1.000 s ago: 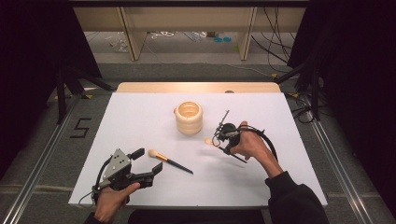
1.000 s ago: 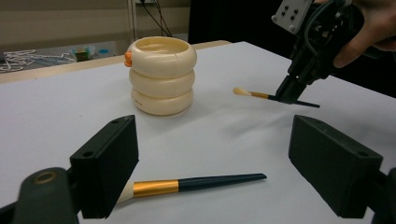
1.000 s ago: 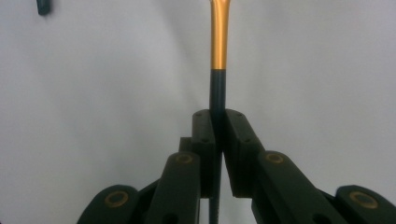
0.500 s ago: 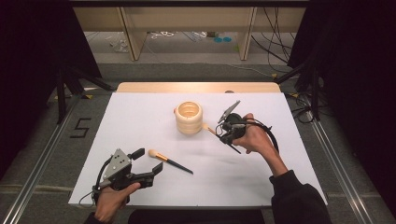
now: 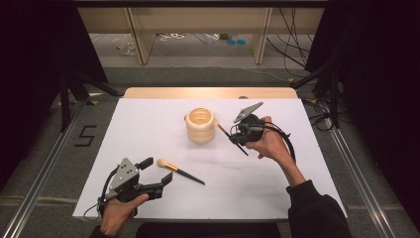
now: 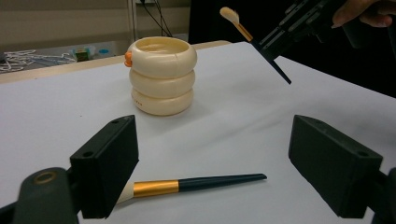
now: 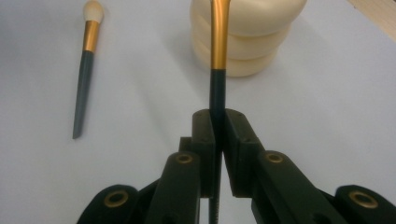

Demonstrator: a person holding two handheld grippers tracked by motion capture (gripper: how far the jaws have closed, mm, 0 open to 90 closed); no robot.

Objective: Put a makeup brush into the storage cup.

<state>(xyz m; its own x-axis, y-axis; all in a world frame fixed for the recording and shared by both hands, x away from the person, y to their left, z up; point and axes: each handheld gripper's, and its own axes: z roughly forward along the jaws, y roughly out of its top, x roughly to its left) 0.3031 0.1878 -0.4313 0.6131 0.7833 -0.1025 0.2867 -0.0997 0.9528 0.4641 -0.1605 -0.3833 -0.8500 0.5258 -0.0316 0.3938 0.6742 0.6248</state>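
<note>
Two brushes, one holder (image 5: 201, 125), white desk (image 5: 148, 124). Held brush (image 7: 218, 56) clamped mid-handle in right gripper (image 5: 236, 135), raised just beside the holder, bristle end toward it, dark handle tip trailing past the jaws. Spare brush (image 5: 180, 170) flat on the desk, near left gripper (image 5: 156, 177), bristles toward the left.

Risks, as judged from this pose:
- Bristle end striking the holder's rim rather than clearing it; cause: shallow tilt and approach from the side instead of from above.
- Holder pushed or tipped; cause: light, tall ringed body, nothing bracing it, left gripper well apart from it.
- Brush pivoting in the grip; cause: thin round handle pinched at a single point, long lengths overhanging either way.
- Brush landing bristles-down; cause: handle tip pointing away from the opening, no re-grip yet.

Jaws:
- Right: closed tight on the dark handle just below the gold ferrule, pads pressing from both sides.
- Left: wide apart, nothing between, hovering low over the desk with the spare brush lying just ahead, not touching.
</note>
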